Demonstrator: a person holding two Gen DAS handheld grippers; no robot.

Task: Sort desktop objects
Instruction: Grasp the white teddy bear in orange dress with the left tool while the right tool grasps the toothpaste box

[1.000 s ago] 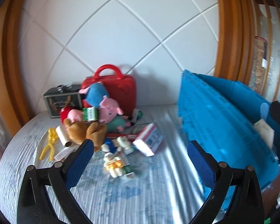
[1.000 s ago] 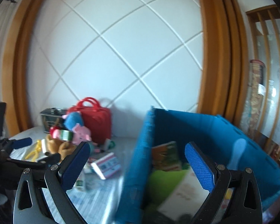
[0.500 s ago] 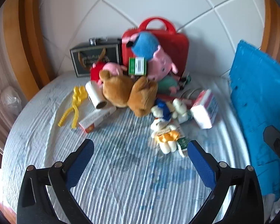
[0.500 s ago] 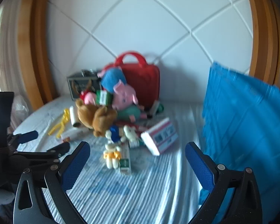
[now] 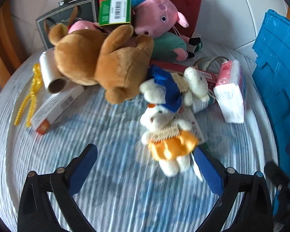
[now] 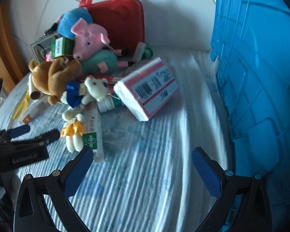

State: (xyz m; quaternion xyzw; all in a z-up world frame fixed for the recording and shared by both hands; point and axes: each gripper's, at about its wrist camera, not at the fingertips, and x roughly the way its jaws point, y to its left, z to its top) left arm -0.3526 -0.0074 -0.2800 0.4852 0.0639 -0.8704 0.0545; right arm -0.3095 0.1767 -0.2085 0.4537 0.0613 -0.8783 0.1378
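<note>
Nearest us, our left tongs (image 5: pixel 145 160) are spread wide and hold nothing; a small white plush in an orange skirt (image 5: pixel 170 145) lies between their blue tips, close against the right one. Our right tongs (image 6: pixel 141 161) are equally wide and empty over the striped blue-white cloth (image 6: pixel 145 174), with a green-labelled flat box (image 6: pixel 92 127) just past their left tip. Beyond the left tongs sit a second white plush with a blue bow (image 5: pixel 174 85), a brown bear (image 5: pixel 106 61) and a pink tissue pack (image 5: pixel 232 90). Farther back are a pink pig plush (image 5: pixel 156 19) and a red case (image 6: pixel 118 19). The blue crate (image 6: pixel 261 77) stands to the right of both tongs.
</note>
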